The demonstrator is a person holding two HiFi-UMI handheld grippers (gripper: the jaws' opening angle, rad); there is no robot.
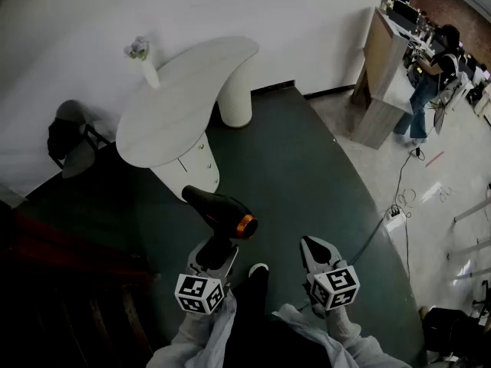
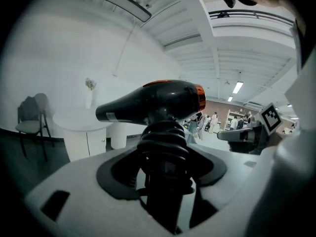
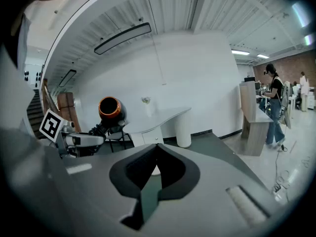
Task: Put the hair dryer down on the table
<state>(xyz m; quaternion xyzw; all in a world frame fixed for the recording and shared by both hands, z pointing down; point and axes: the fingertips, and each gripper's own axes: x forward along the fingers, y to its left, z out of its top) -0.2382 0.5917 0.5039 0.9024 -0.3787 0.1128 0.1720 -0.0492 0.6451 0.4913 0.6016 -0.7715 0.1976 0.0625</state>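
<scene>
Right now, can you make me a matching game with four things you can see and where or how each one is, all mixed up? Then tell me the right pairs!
Things:
1. hair dryer
2. right gripper
3. vase of flowers
4. chair

Place or state:
A. on the floor, left of the white table in the head view
B. held by its handle in the left gripper
C. standing on the white table
D. jaws together, nothing between them

Pairs: 1-B, 2-D, 3-C, 4-A
</scene>
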